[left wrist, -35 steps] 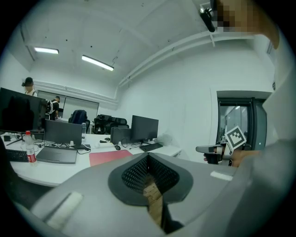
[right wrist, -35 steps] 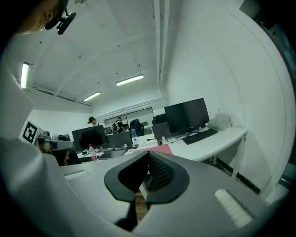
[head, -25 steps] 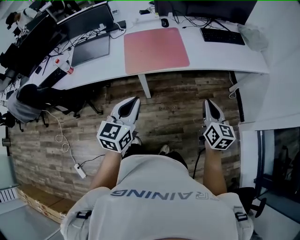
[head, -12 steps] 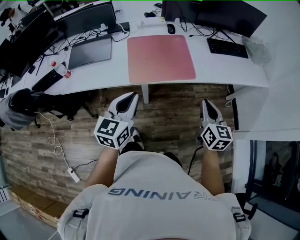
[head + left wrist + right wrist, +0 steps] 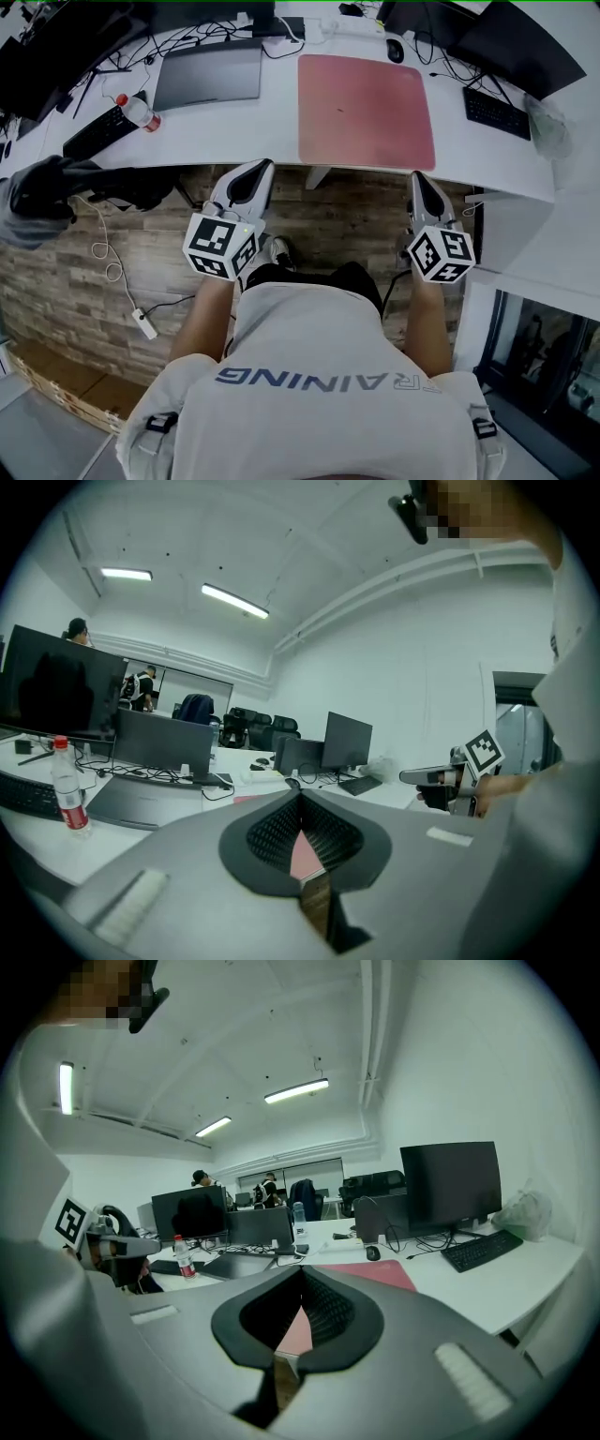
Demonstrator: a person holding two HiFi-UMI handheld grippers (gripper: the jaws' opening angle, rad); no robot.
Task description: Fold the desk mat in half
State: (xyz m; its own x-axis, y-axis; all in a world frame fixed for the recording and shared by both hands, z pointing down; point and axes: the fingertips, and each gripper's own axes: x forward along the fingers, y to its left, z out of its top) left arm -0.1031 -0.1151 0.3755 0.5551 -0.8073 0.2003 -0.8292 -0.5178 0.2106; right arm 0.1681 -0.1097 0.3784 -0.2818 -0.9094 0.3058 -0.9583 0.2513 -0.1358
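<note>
The pink desk mat [image 5: 366, 111] lies flat and unfolded on the white desk [image 5: 244, 131]. My left gripper [image 5: 257, 167] hangs shut and empty just short of the desk's front edge, left of the mat. My right gripper [image 5: 418, 178] is shut and empty too, below the mat's near right corner. In the left gripper view the closed left gripper [image 5: 300, 795] points over the desk, and the mat [image 5: 306, 855] shows through the jaw cutout. From the right gripper view, the closed right gripper [image 5: 301, 1269] aims at the mat [image 5: 380, 1274].
A grey laptop [image 5: 208, 73], a water bottle [image 5: 139, 112] and a black keyboard [image 5: 98, 131] lie left of the mat. A mouse [image 5: 395, 52], another keyboard [image 5: 497, 112] and a clear bag [image 5: 548, 127] are to its right. Monitors line the back. A dark chair [image 5: 56, 183] stands at left.
The person has come closer to the desk, so the mat now sits nearer and more to the right. Both grippers have reached the desk's front edge and stayed shut.
</note>
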